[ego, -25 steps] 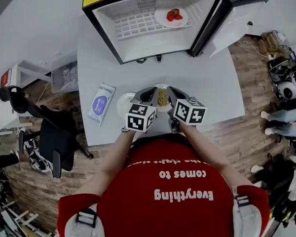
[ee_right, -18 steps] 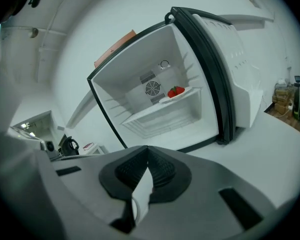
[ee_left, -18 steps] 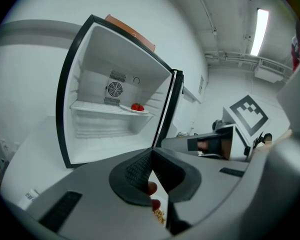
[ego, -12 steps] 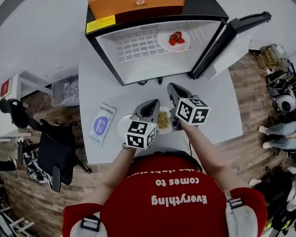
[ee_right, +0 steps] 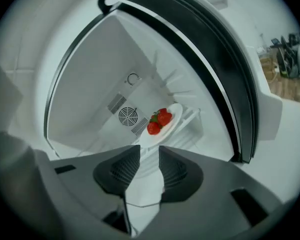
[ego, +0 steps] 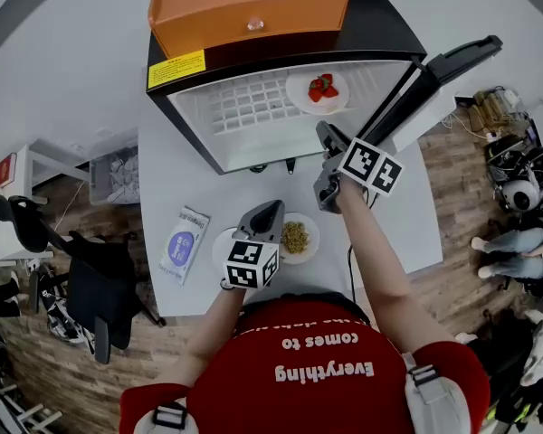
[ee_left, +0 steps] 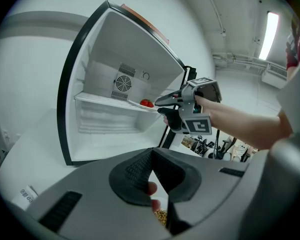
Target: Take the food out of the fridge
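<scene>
A white plate of strawberries (ego: 317,90) (ee_right: 162,120) (ee_left: 145,104) sits on the wire shelf of the open fridge (ego: 176,80). My right gripper (ego: 324,136) (ee_right: 149,151) (ee_left: 159,107) is held at the fridge mouth and points at that plate. Its jaws have just been opening and nothing is between them. A plate of yellowish grain (ego: 297,237) lies on the table near my body. My left gripper (ego: 270,212) (ee_left: 151,153) hovers beside it with its pads meeting at the tips. I see nothing held in it.
The fridge door (ego: 434,70) swings open to the right. An orange box (ego: 249,7) sits on top of the fridge. A second white plate (ego: 223,242) and a blue-and-white packet (ego: 183,244) lie at the table's left. A black chair (ego: 81,269) stands beyond the left edge.
My right gripper left the grain plate, opened, and rose to the fridge opening. The grain plate now lies on the table. My left gripper shifted a little.
</scene>
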`<control>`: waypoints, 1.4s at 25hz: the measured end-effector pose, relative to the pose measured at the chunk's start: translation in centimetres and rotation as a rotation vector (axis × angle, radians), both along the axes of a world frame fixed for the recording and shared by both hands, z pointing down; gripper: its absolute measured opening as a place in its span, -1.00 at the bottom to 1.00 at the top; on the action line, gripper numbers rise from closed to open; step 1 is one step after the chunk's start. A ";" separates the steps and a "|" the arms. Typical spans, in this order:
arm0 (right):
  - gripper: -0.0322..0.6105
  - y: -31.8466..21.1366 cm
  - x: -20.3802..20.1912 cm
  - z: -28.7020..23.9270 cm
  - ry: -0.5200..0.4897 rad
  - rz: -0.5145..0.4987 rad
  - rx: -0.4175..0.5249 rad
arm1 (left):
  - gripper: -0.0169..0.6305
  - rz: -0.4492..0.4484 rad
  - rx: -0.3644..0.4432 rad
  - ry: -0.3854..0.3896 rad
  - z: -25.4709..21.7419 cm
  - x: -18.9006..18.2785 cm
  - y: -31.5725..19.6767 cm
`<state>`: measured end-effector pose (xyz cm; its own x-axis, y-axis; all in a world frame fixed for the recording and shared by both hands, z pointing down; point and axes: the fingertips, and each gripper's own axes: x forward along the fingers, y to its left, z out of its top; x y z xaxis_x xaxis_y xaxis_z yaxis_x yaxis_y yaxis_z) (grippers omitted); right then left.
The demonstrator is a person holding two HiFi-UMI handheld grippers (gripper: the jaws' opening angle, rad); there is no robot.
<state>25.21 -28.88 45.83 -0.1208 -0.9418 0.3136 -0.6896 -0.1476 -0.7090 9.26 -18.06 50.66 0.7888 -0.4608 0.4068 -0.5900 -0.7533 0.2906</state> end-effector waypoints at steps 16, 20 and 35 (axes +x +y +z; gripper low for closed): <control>-0.66 -3.5 3.8 3.4 -0.655 0.194 0.020 | -0.95 -0.009 -0.027 -0.019 1.4 -0.9 -1.0; -0.79 -3.3 3.8 3.3 -0.738 0.208 0.057 | -0.95 -0.001 -0.022 -0.023 1.3 -0.8 -0.7; -0.84 1.6 2.8 -0.2 -0.751 0.106 0.222 | -0.95 0.018 0.049 0.016 -1.5 -0.7 0.8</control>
<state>28.02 -27.23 45.67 -0.1315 -0.9912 -0.0128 -0.0045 0.0135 -0.9999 8.58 -17.23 49.20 0.8035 -0.4650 0.3716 -0.5714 -0.7775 0.2627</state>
